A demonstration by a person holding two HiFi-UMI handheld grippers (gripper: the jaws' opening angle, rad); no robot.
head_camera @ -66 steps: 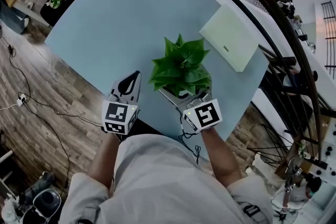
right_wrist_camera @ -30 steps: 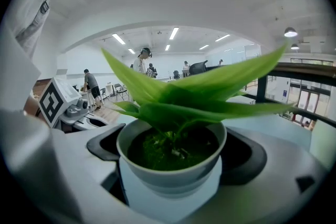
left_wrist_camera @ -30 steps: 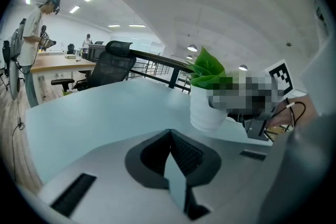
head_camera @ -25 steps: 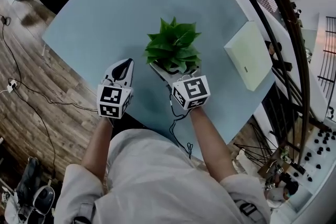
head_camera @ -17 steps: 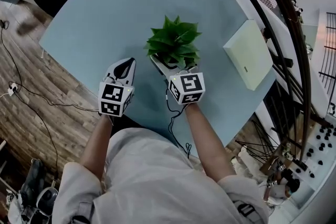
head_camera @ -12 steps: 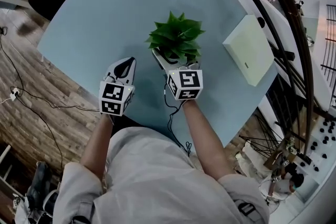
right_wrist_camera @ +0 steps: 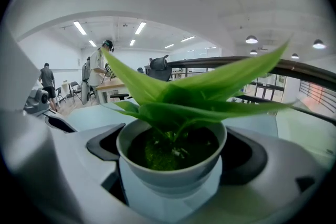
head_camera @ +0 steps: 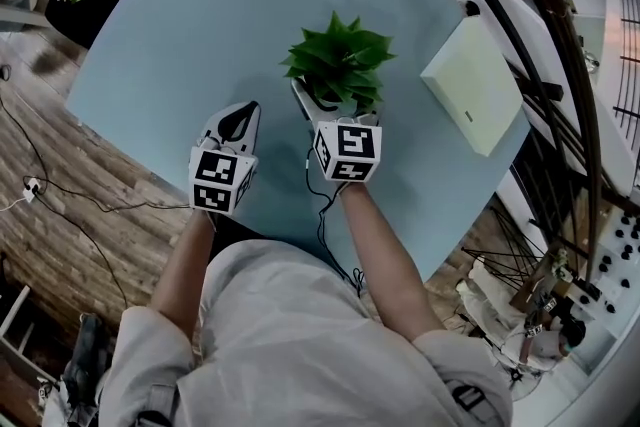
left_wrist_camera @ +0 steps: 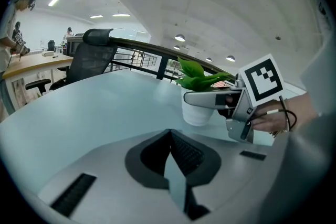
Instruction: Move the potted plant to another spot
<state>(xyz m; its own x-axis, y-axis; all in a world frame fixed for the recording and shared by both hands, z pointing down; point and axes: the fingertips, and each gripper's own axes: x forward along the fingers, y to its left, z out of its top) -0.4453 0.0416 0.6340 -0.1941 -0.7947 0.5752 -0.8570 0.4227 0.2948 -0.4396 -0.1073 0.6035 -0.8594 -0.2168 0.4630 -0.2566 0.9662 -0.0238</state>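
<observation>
The potted plant [head_camera: 338, 63], broad green leaves in a white pot [right_wrist_camera: 170, 162], sits between the jaws of my right gripper [head_camera: 335, 102], which is shut on the pot. In the right gripper view the pot fills the gap between both fingers. The left gripper view shows the pot [left_wrist_camera: 198, 110] low over the pale blue table [head_camera: 180, 25], and I cannot tell whether it touches. My left gripper [head_camera: 238, 120] rests beside it to the left, shut and holding nothing, its pads [left_wrist_camera: 181, 152] pressed together.
A pale green flat box [head_camera: 472, 85] lies at the table's right edge. A curved dark railing [head_camera: 540, 45] runs behind it. A black office chair [left_wrist_camera: 90, 57] stands at the far side. Wooden floor with cables [head_camera: 60, 205] is at the left.
My right gripper has carried the plant to the left, away from the green box and closer to the left gripper. The left gripper has stayed in place, shut.
</observation>
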